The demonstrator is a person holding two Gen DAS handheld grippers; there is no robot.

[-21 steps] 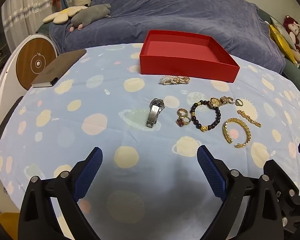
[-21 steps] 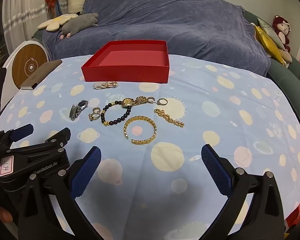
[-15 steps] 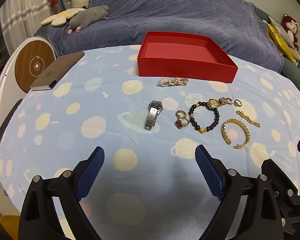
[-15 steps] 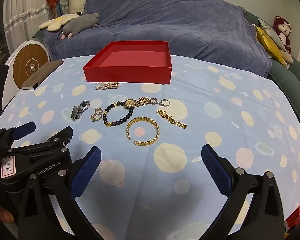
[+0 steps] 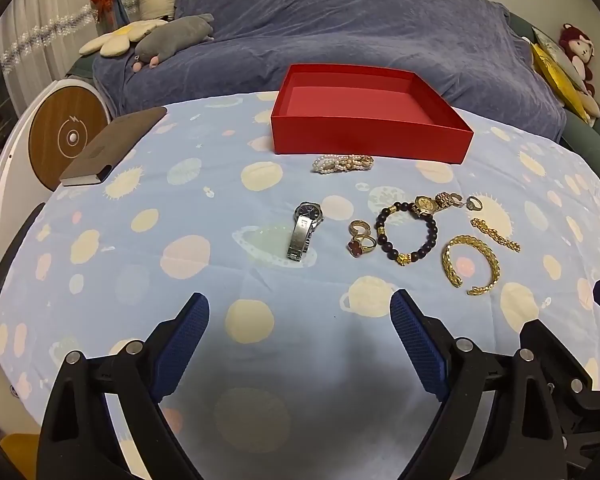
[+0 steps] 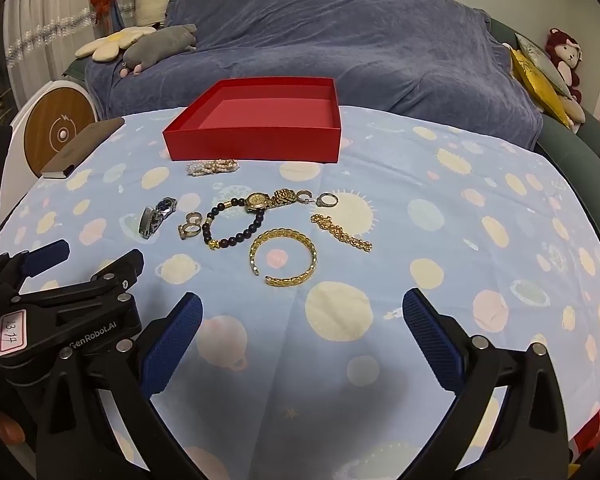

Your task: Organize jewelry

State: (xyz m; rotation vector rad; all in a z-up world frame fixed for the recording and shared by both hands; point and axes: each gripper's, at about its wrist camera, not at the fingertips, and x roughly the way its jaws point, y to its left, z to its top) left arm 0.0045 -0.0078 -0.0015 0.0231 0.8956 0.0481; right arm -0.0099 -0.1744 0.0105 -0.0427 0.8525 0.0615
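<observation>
An empty red box (image 5: 370, 136) (image 6: 260, 142) stands at the far side of the table. In front of it lie a pearl bracelet (image 5: 342, 163) (image 6: 213, 166), a silver watch (image 5: 305, 229) (image 6: 156, 213), two gold rings (image 5: 361, 236) (image 6: 191, 225), a dark bead bracelet (image 5: 406, 233) (image 6: 236, 229), a gold watch (image 5: 434, 203) (image 6: 268, 199), a gold cuff (image 5: 471, 264) (image 6: 283, 257), a gold chain (image 5: 495, 234) (image 6: 341, 233) and a small ring (image 6: 327, 200). My left gripper (image 5: 300, 340) and right gripper (image 6: 302, 338) hover open near the front, nothing between the fingers.
A brown notebook (image 5: 114, 146) lies at the table's left edge, beside a round white and wood device (image 5: 66, 136). A blue-covered sofa (image 5: 360, 28) with plush toys runs behind the table. The left gripper's body (image 6: 64, 312) shows at the lower left of the right wrist view.
Both views have shifted slightly: the box and jewelry sit a little lower and nearer in each frame. Neither gripper's opening has changed and no jewelry has moved.
</observation>
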